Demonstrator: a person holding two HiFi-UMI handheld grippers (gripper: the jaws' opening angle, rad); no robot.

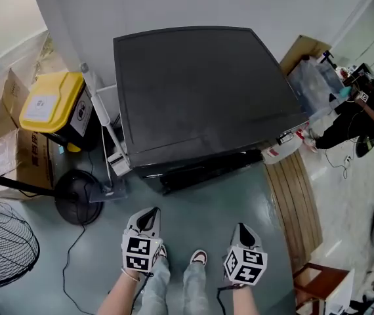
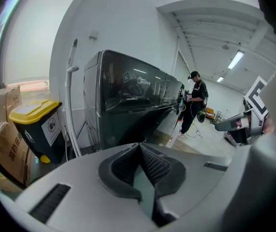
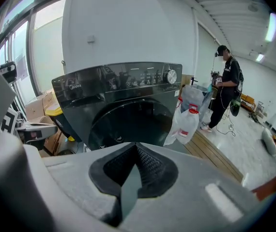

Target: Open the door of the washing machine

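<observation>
The black front-loading washing machine (image 1: 200,90) stands against the white wall, and I look down on its flat top. Its round dark door (image 3: 128,122) faces me in the right gripper view and is closed; the control panel with a knob (image 3: 171,76) runs above it. My left gripper (image 1: 149,219) hangs in front of the machine's left corner, jaws shut and empty, a short way from the front. My right gripper (image 1: 243,233) is level with it, before the right part of the front, also shut on nothing. Neither touches the machine (image 2: 128,98).
A yellow-lidded bin (image 1: 50,104) and cardboard boxes (image 1: 3,110) sit left of the machine, beside a white hose (image 1: 102,120). A fan (image 1: 3,245) and its round base (image 1: 75,195) stand at front left. White jugs (image 3: 189,122), wooden boards (image 1: 298,195) and a person (image 3: 227,86) are on the right.
</observation>
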